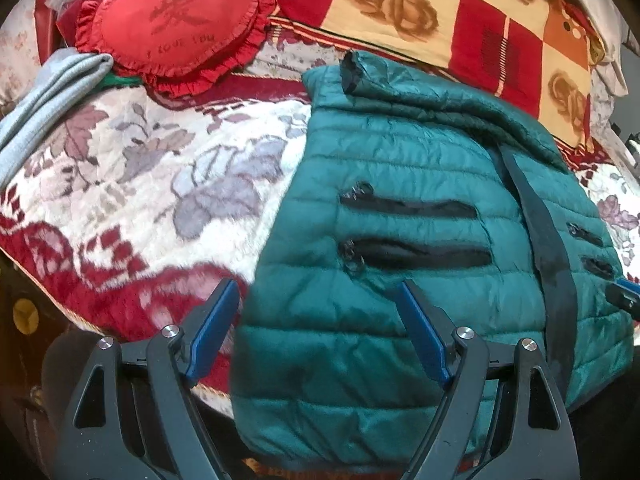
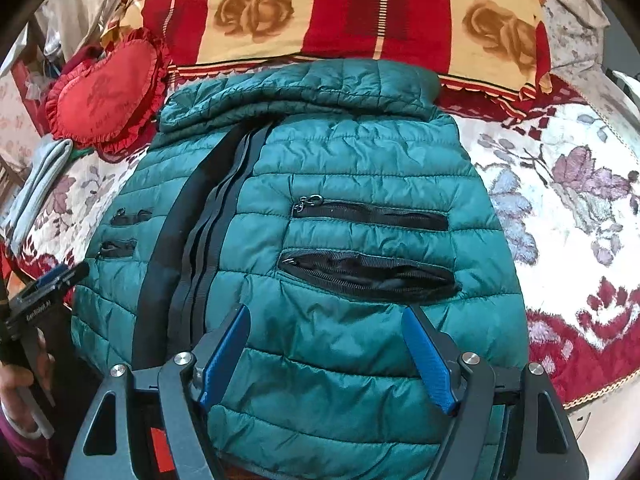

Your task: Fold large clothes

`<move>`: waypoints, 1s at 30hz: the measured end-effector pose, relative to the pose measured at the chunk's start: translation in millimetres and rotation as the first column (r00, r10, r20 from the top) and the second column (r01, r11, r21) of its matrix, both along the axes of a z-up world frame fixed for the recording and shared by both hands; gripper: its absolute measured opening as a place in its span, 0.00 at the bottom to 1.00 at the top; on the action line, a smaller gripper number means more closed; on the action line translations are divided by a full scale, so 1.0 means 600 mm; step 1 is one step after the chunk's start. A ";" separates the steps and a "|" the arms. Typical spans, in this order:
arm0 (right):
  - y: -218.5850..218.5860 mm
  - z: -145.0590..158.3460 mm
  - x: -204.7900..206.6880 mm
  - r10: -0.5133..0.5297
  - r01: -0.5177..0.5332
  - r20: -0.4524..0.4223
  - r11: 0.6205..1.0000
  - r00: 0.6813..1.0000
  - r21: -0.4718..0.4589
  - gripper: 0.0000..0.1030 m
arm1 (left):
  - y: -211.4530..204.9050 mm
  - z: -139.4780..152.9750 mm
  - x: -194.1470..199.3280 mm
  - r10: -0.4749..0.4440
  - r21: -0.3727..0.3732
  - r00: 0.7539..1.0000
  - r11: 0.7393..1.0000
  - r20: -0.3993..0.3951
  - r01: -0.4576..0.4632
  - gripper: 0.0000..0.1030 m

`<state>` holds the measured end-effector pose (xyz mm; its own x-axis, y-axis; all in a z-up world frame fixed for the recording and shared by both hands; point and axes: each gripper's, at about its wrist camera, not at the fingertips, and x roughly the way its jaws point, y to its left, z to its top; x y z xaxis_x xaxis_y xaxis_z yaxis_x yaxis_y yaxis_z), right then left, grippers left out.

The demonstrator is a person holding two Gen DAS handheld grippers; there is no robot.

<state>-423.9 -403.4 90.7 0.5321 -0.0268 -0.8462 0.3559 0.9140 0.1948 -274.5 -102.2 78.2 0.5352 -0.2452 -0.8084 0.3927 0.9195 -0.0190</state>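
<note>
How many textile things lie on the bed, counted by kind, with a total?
Green quilted jacket: 1
Red heart-shaped cushion: 1
Checked rose-print pillow: 1
Folded grey garment: 1
Total: 4, all lying on the floral blanket.

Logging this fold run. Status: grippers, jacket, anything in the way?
Left gripper open, right gripper open, both over the hem, holding nothing. Green puffer jacket flat on the floral blanket, sleeves folded in. Heart pillow clear of it.
</note>
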 end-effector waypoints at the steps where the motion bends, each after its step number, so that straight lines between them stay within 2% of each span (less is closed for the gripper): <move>1: 0.000 0.001 -0.001 -0.003 0.003 0.001 1.000 1.000 0.003 0.74 | -0.001 -0.001 -0.003 -0.002 0.001 1.000 1.000 -0.001 0.002 0.79; 5: -0.004 0.005 -0.008 -0.016 0.016 0.006 1.000 1.000 0.006 0.74 | 0.006 -0.006 -0.008 -0.001 -0.008 1.000 1.000 -0.019 0.001 0.79; 6: -0.006 0.006 -0.011 -0.022 0.022 0.006 1.000 1.000 0.004 0.74 | 0.014 -0.006 -0.007 0.004 -0.022 1.000 1.000 -0.030 -0.005 0.79; 9: -0.021 0.006 -0.029 -0.050 0.050 0.006 0.999 0.999 -0.005 0.83 | 0.041 -0.013 0.000 0.023 -0.062 0.997 0.998 -0.077 -0.028 0.79; 17: -0.078 -0.011 -0.080 -0.125 0.126 -0.050 0.992 0.991 -0.001 0.85 | 0.098 -0.032 0.019 0.066 -0.171 0.977 0.980 -0.201 -0.101 0.79; 26: -0.113 -0.044 -0.105 -0.126 0.134 -0.111 0.989 0.986 0.066 0.87 | 0.100 -0.056 0.023 0.023 -0.186 0.960 0.980 -0.280 -0.077 0.79; 30: -0.115 -0.055 -0.108 -0.092 0.108 -0.107 0.982 0.990 0.153 0.87 | 0.089 -0.061 0.020 -0.006 -0.163 0.959 0.986 -0.285 -0.042 0.79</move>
<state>-488.6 -472.1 57.7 0.4466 0.0630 -0.8925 0.4688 0.8332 0.2933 -262.5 -48.8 41.5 0.2959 -0.3810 -0.8760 0.3320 0.9009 -0.2797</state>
